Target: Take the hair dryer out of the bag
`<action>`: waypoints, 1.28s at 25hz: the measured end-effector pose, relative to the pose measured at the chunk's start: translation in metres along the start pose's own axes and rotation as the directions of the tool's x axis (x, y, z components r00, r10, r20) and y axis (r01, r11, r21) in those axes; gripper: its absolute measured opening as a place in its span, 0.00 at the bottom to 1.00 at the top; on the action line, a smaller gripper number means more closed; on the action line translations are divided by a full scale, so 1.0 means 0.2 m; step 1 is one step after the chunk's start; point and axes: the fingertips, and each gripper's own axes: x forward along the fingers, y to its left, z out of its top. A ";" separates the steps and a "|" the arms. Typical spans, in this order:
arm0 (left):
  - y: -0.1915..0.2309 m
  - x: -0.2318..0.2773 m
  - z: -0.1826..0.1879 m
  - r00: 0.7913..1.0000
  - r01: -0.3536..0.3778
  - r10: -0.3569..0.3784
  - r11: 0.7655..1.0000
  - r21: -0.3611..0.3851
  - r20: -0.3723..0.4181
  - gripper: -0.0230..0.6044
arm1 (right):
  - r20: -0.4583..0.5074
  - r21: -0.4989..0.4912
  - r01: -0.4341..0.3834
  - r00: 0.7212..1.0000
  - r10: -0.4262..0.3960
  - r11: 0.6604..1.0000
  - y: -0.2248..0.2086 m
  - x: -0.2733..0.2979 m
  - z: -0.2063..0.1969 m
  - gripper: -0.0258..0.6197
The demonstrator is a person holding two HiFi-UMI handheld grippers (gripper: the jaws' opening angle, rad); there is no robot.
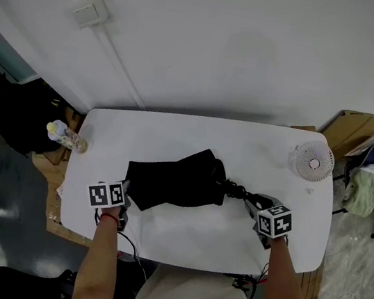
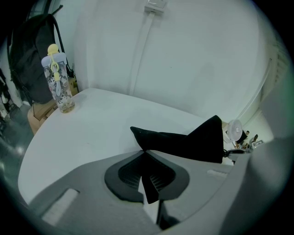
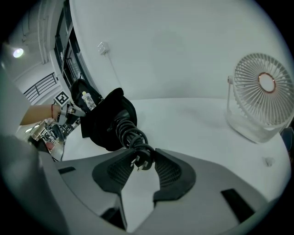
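A black cloth bag point(image 1: 175, 179) lies on the white table point(image 1: 196, 136), its mouth toward the right. My left gripper point(image 1: 125, 195) is shut on the bag's near left corner; in the left gripper view the black cloth point(image 2: 183, 142) runs out from between the closed left gripper point(image 2: 146, 153). My right gripper point(image 3: 143, 158) is shut on the hair dryer's plug point(image 3: 141, 160). The coiled black cord point(image 3: 128, 131) leads from the plug back into the bag's mouth point(image 3: 103, 121). In the head view the cord point(image 1: 237, 190) stretches between the bag and the right gripper point(image 1: 255, 205). The dryer's body is hidden inside the bag.
A small white fan point(image 1: 314, 160) stands at the table's far right corner. A patterned bottle with a yellow cap point(image 1: 66, 136) stands at the far left edge. A dark backpack point(image 2: 32, 55) sits behind the bottle. A white wall runs behind the table.
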 end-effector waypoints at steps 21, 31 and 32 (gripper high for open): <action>0.04 -0.02 -0.06 0.999 -0.029 0.029 0.999 -0.014 -0.015 0.06 | 0.032 0.034 0.046 0.998 -0.048 0.998 -0.07 -0.12 -0.15 0.28; 0.02 0.00 -0.07 1.000 -0.019 0.019 1.000 -0.003 -0.017 0.06 | -0.023 -0.346 0.025 0.999 -0.035 0.938 0.09 -0.11 0.08 0.50; 0.02 0.00 -0.07 1.000 -0.018 0.018 1.000 -0.003 -0.016 0.06 | -0.052 -0.391 0.001 0.998 -0.023 0.920 0.13 -0.07 0.11 0.50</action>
